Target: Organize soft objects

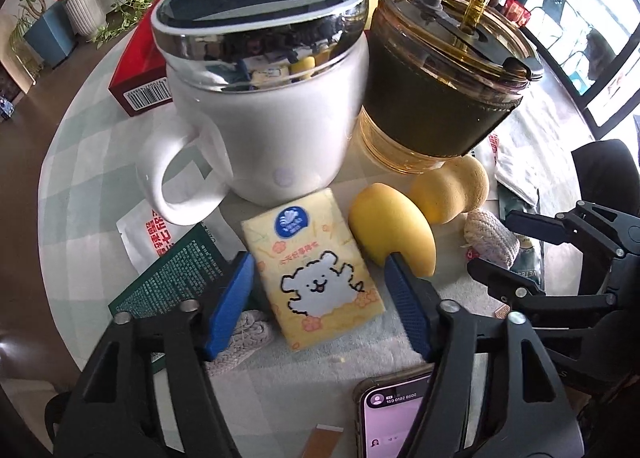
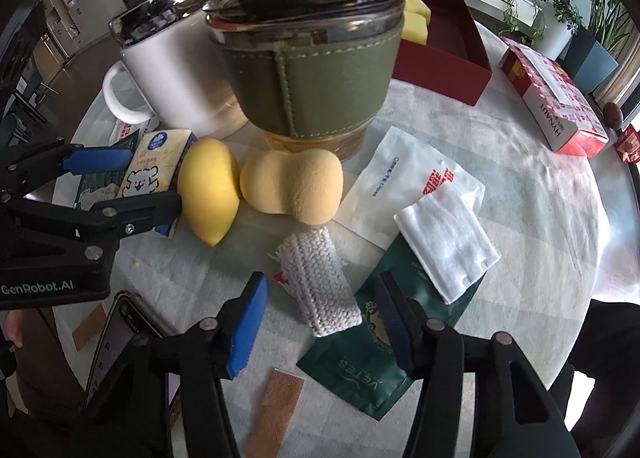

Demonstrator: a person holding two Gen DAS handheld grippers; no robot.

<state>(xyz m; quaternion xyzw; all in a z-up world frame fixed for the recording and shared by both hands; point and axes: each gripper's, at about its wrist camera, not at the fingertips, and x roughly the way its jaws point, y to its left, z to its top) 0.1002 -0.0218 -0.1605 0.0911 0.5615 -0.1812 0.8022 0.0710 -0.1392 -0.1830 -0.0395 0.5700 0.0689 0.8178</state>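
**Two grippers, two soft targets**

Two released grippers straddle soft items: the left gripper (image 1: 320, 290) brackets a tissue pack (image 1: 316, 278), the right gripper (image 2: 320, 322) a knitted roll (image 2: 320, 282). Judged step: pre-grasp; next, each must clench. At twelve o'clock of the roll lie two yellow sponges (image 2: 208, 189), one red box (image 2: 444, 57) beyond. Two cups (image 2: 312, 57) crowd the table (image 2: 540, 197).

A pale yellow tissue pack (image 1: 318, 276) printed with a white dog, two yellow sponges (image 2: 210, 189), white mug (image 1: 264, 137), olive-sleeved amber tumbler (image 2: 316, 85), red box (image 2: 444, 53).
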